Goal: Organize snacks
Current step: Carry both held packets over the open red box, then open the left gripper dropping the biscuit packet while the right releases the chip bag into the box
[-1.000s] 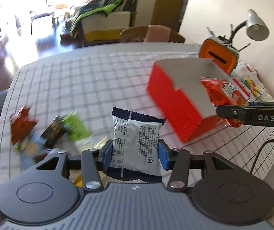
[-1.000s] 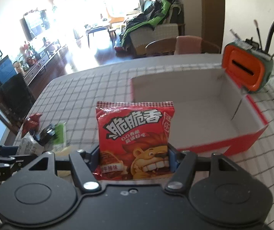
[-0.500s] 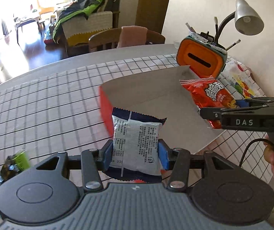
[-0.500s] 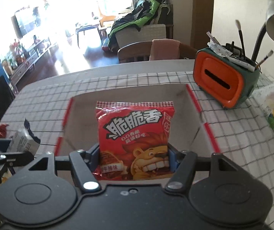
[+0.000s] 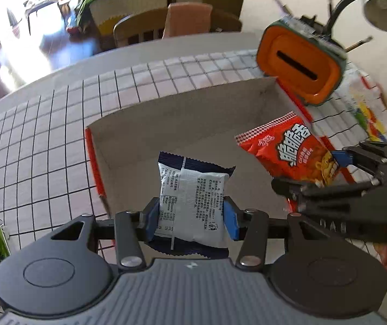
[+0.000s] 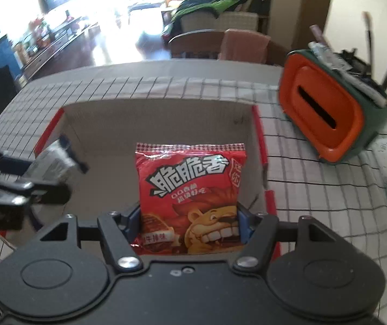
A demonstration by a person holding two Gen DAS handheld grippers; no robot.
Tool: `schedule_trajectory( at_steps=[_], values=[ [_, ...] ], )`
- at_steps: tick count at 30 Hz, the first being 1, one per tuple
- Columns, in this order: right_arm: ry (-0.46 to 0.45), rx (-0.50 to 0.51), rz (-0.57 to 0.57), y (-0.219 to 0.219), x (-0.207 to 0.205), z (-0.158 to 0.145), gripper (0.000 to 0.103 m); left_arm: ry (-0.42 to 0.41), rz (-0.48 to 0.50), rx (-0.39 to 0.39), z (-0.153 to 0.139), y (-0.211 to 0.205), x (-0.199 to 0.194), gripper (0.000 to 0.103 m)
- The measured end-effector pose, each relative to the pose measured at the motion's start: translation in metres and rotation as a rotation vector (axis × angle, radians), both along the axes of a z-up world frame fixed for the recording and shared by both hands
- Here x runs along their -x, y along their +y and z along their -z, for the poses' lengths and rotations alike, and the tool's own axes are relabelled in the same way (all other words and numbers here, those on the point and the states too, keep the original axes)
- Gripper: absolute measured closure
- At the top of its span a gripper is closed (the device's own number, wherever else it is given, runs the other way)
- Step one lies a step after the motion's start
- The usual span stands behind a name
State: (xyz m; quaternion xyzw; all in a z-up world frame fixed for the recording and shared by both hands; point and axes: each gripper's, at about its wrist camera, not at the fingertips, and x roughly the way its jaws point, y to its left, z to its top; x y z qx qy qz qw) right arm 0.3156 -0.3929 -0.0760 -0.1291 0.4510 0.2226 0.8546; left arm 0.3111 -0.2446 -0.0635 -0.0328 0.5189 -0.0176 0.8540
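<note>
Left wrist view: the left gripper (image 5: 192,215) clamps a white-and-navy snack packet (image 5: 192,203) over the open red box (image 5: 96,159) — the right gripper (image 5: 326,168), off to its right, pinches a red chip bag (image 5: 288,146).

Right wrist view: the right gripper's jaws grip the red bag upright, the box's grey inside directly ahead — the left gripper sits to its left.
</note>
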Motion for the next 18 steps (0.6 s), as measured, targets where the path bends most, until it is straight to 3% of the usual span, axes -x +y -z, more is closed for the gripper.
schedule_trajectory(
  at_steps=[7, 18],
  values=[
    [0.072, 0.061, -0.057, 0.014, -0.012, 0.021, 0.037, 0.129, -0.054, -0.021, 0.025, 0.001, -0.025, 0.055],
    [0.128, 0.117, -0.094, 0.025, -0.015, 0.036, 0.037, 0.212, -0.039, -0.079, 0.042, -0.01, -0.038, 0.055]
  ],
)
